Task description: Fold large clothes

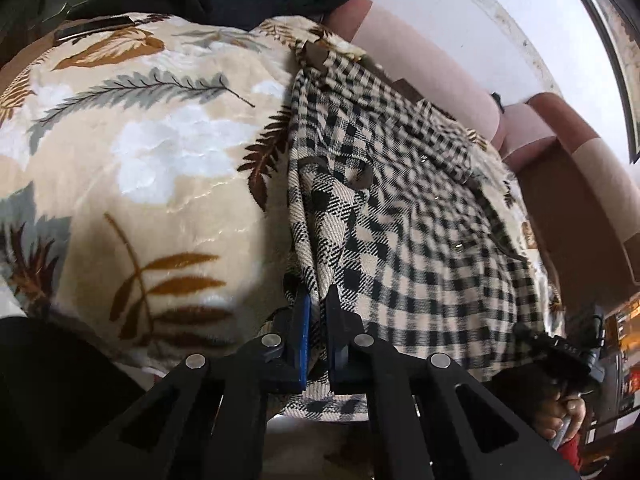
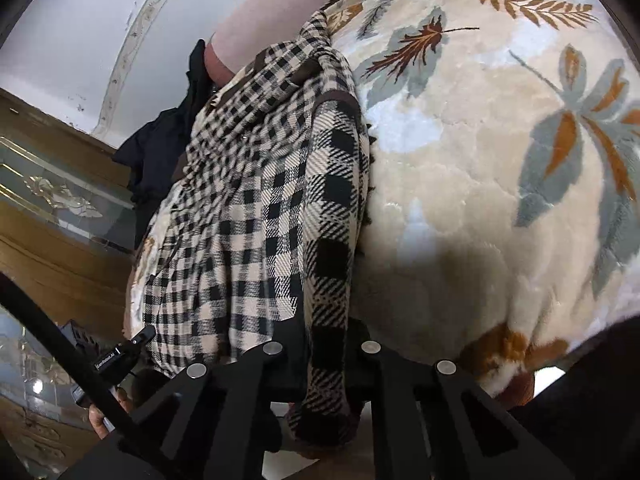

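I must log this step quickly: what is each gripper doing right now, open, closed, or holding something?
Left gripper: closed on the near edge of the checked garment.
Right gripper: closed on the same checked garment, another part of its edge.

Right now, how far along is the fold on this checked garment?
Done: both grips set, left gripper and right gripper each shut on the checked garment. In hand: its near edge. Left: the fold itself; it lies rumpled on the leaf-print blanket.

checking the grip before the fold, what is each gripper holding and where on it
Both hold the checked garment at its near edge: the left gripper and the right gripper are each shut on a bunched fold of it.
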Demonstrator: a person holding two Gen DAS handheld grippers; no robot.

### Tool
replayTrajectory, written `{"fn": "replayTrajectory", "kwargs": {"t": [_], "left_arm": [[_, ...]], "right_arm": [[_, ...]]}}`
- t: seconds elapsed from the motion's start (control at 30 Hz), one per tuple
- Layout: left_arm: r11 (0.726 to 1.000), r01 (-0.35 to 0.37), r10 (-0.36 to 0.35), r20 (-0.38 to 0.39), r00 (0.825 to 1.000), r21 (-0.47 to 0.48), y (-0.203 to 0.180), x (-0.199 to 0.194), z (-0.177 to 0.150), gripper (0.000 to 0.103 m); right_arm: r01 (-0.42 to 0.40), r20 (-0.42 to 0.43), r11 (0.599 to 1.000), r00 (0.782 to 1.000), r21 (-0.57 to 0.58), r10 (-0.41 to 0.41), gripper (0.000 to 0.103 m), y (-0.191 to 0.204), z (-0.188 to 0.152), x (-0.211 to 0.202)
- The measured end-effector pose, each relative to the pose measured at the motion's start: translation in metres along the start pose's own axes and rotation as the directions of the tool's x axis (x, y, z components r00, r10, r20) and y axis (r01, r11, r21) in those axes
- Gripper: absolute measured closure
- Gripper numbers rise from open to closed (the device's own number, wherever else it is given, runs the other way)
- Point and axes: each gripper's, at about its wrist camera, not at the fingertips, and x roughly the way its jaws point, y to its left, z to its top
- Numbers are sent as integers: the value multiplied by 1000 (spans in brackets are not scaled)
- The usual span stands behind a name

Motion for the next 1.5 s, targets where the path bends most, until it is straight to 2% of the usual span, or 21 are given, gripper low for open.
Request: {"fn": "replayTrajectory", "kwargs": {"t": [0.17,0.43,0.63,0.83,1.0,1.27,1.4,1.5], "left_arm": [[999,32,-32,-11,999,17,-1,-17,-12,97],[999,50,-50,-48,998,-10,9,-20,-26,97],[995,91,-94,-57,994,-43,10,-20,-10,97],[991,122,-124,-34,992,-53,-1,-15,39,97],[992,127,-126,16,992,-21,-19,-2,95,97],[996,83,-80,59,995,-35,-39,54,193,97],[995,60,-52,100,994,-75,-36,84,238,97],[993,45,-35,91,995,-112,-27,117,266,97]], "right_arm": [[-14,-13,1000,1000,-9,14,95,1,-14,-13],[-32,-49,999,998,16,33,95,-8,-33,-22],[-49,-50,998,998,-36,47,95,8,-12,-23],[-62,-12,989,998,-134,61,95,42,36,-21],[-29,43,981,998,-192,38,95,73,92,-2],[44,125,983,992,-177,-22,94,95,193,50],[106,160,980,984,-169,-79,94,98,236,79],[158,161,976,978,-152,-133,94,90,262,105]]}}
